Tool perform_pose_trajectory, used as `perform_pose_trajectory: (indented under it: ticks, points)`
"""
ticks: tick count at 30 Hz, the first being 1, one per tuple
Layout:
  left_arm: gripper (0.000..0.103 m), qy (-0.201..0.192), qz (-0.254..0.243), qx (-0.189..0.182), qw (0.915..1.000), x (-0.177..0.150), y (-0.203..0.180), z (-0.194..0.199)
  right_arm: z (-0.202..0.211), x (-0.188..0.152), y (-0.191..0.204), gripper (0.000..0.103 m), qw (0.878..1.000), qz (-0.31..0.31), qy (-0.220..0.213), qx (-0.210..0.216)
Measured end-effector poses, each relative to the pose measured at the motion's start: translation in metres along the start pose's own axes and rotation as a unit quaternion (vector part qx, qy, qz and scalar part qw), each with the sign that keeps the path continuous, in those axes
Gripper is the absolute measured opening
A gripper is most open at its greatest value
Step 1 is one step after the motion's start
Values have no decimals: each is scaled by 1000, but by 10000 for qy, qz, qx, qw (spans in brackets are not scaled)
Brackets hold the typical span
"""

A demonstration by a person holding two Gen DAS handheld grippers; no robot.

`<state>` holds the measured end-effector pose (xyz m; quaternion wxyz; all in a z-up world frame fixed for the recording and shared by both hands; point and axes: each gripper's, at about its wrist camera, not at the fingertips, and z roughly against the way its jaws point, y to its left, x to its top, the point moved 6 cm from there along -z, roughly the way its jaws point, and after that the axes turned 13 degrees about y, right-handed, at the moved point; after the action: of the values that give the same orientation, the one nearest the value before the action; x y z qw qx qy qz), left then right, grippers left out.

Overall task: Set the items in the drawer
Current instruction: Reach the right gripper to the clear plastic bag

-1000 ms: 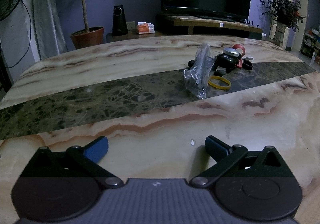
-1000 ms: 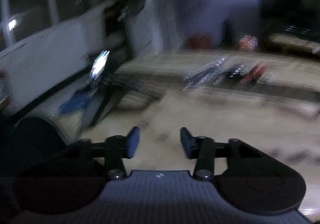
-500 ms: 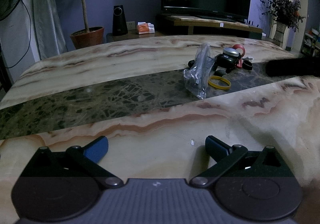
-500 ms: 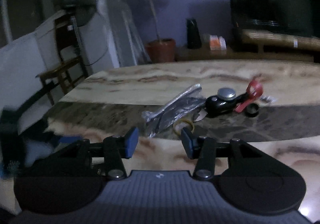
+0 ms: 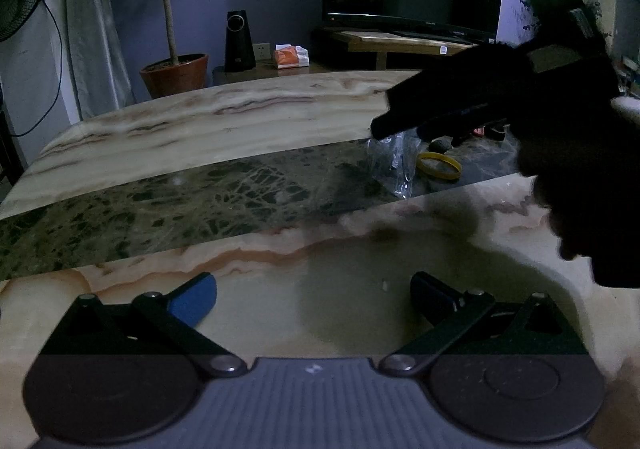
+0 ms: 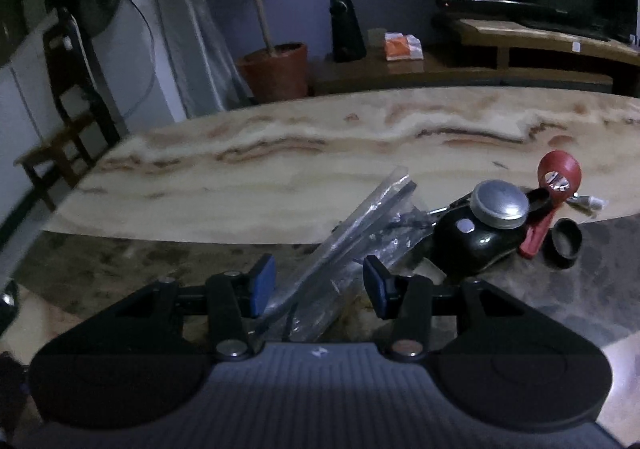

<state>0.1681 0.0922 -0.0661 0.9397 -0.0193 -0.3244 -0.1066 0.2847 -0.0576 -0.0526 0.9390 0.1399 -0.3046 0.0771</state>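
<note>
The right claw (image 6: 316, 289) stands half open with the clear plastic bag (image 6: 360, 237) between its pads, not pinched. Beside the bag lie a black bell (image 6: 476, 233) and a yellow band (image 5: 439, 165) on the table (image 5: 200, 137). The left claw (image 5: 314, 295) gapes wide, empty

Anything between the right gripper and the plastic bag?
Nothing visible. The right gripper is open with the plastic bag already lying between its pads, untouched. The black bell sits beside it, clear of the jaws.
</note>
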Motion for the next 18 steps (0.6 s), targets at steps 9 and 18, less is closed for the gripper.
perform_pose_trajectory:
  ticks: [9, 18]
  points:
    - [103, 0, 0, 0, 10000, 0, 0, 0, -5, -14, 12, 34, 9967, 761, -58, -277]
    - [103, 0, 0, 0, 10000, 0, 0, 0, 42, -33, 15, 9, 9818, 1830, -205, -456]
